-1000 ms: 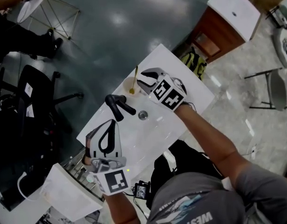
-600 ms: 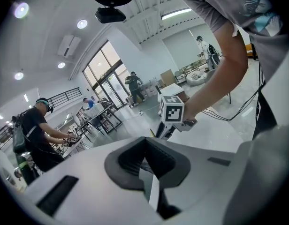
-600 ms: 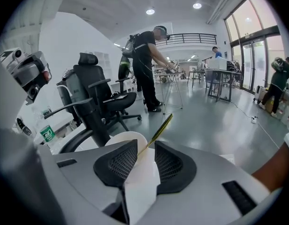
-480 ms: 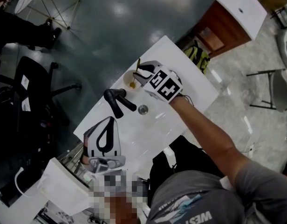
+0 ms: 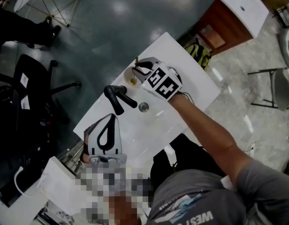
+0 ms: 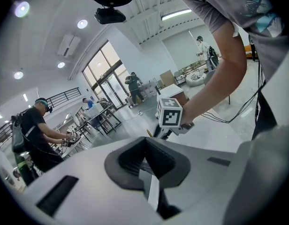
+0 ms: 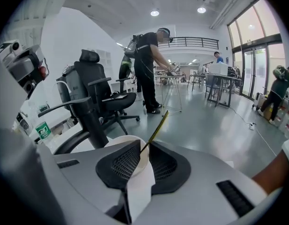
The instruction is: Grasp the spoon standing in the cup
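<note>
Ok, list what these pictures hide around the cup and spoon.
Cup: head view, mostly under the right hand-held gripper.
Spoon, lower end: right gripper view, behind that gripper's pads and the cup rim.
Whether the pads touch the spoon: gap too narrow in the right gripper view.
Cup's contents: no view looks inside.

- Left tool [image 5: 111, 118]: pale grey shell. Its two black-lined jaws curve into a teardrop outline, and the black pads are ribbed on the inside.
- Right tool [image 5: 138, 68]: the same pale grey casing. Its black pads have a fine grid texture, and a narrow dark slot is sunk into the shell on each side.
- Marker cube [image 5: 164, 84] on the right tool: white faces with black square patterns.
- Thin dark cable [image 5: 186, 96] looping just behind that cube.
- Grey T-shirt [image 5: 201, 203] with a short sleeve [image 5: 259, 182] and a pale blue and white print across the chest.
</note>
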Action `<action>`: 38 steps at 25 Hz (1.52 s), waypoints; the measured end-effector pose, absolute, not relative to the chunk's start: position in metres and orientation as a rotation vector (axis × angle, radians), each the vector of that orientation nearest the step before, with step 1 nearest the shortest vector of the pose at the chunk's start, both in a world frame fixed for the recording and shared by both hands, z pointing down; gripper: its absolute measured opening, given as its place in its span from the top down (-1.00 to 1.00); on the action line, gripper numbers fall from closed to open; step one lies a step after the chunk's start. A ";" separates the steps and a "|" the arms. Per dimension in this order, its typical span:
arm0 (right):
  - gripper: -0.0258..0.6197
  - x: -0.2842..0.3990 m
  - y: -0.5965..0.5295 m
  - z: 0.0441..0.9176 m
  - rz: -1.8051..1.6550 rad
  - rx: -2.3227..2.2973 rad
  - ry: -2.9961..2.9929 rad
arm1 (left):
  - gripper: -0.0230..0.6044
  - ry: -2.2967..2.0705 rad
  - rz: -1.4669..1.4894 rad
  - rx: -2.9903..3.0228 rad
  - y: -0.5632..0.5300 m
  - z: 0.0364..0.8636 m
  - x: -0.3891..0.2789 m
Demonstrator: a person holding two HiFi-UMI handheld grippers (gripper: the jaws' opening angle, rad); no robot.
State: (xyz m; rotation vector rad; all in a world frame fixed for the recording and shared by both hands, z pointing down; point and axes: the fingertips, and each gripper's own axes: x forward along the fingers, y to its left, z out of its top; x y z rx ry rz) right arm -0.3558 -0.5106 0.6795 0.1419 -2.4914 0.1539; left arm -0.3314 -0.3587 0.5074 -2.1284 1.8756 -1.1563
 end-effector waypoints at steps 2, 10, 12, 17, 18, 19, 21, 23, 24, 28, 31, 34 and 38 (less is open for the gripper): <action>0.69 -0.358 -0.508 0.676 0.130 0.141 -2.501 | 0.92 1.874 -1.151 -2.126 -0.357 0.505 -0.331; 0.81 -0.363 -0.494 0.652 0.032 0.136 -2.539 | 0.92 1.863 -1.118 -2.111 -0.348 0.487 -0.330; 0.81 -0.361 -0.490 0.644 0.001 0.136 -2.548 | 0.92 1.863 -1.110 -2.108 -0.344 0.483 -0.328; 0.81 -0.355 -0.482 0.615 -0.085 0.157 -2.586 | 0.92 1.854 -1.098 -2.098 -0.334 0.472 -0.323; 0.81 -0.353 -0.481 0.608 -0.105 0.164 -2.592 | 0.92 1.849 -1.095 -2.097 -0.332 0.469 -0.321; 0.81 -0.350 -0.479 0.601 -0.128 0.171 -2.598 | 0.92 1.844 -1.090 -2.095 -0.329 0.467 -0.319; 0.81 -0.346 -0.475 0.585 -0.185 0.185 -2.608 | 0.92 1.836 -1.080 -2.088 -0.324 0.462 -0.316; 0.81 -0.342 -0.469 0.567 -0.241 0.196 -2.616 | 0.92 1.831 -1.070 -2.080 -0.317 0.456 -0.314; 0.81 -0.339 -0.465 0.558 -0.269 0.201 -2.619 | 0.92 1.829 -1.064 -2.078 -0.314 0.453 -0.313; 0.81 -0.325 -0.448 0.521 -0.380 0.224 -2.623 | 0.92 1.816 -1.024 -2.072 -0.305 0.439 -0.306; 0.81 -0.312 -0.433 0.490 -0.463 0.236 -2.620 | 0.92 1.803 -0.999 -2.067 -0.299 0.428 -0.302; 0.81 -0.297 -0.416 0.462 -0.551 0.247 -2.601 | 0.92 1.789 -0.974 -2.072 -0.291 0.420 -0.295; 0.81 -0.280 -0.390 0.429 -0.661 0.253 -2.581 | 0.92 1.776 -0.910 -2.080 -0.279 0.414 -0.288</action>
